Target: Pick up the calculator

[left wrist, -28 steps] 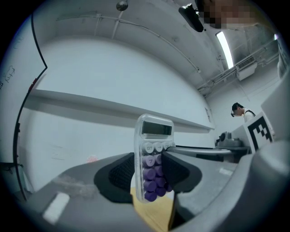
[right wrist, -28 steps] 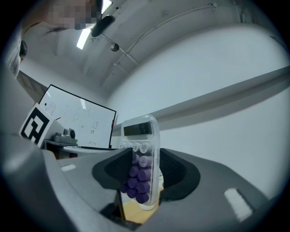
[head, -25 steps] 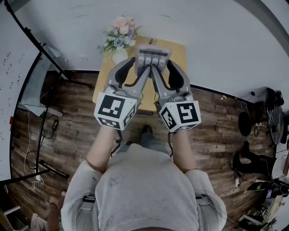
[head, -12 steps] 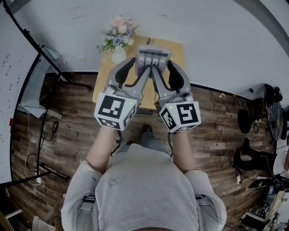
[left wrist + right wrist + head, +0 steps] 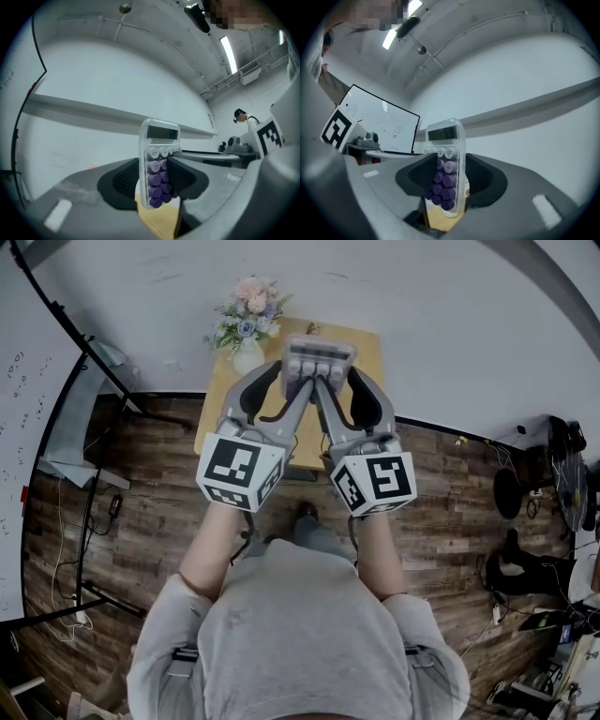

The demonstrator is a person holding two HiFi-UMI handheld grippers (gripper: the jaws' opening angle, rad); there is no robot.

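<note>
The calculator (image 5: pixel 319 360), a clear case with purple keys and a grey display, is held upright in the air above the small wooden table (image 5: pixel 367 351). Both grippers grip it from below and side by side. In the left gripper view the calculator (image 5: pixel 158 161) stands between the black pads (image 5: pixel 123 180) of my left gripper (image 5: pixel 154 182), which is shut on it. In the right gripper view my right gripper (image 5: pixel 449 177) clamps the same calculator (image 5: pixel 446 150), display end up. In the head view the left gripper (image 5: pixel 298 382) and right gripper (image 5: pixel 328 382) meet at its lower part.
A white vase of flowers (image 5: pixel 246 322) stands on the table's far left corner. A whiteboard (image 5: pixel 17 437) on a stand is at the left over the wood floor (image 5: pixel 141 512). Cables and gear lie at the right (image 5: pixel 534 577). A person (image 5: pixel 244 117) stands far off.
</note>
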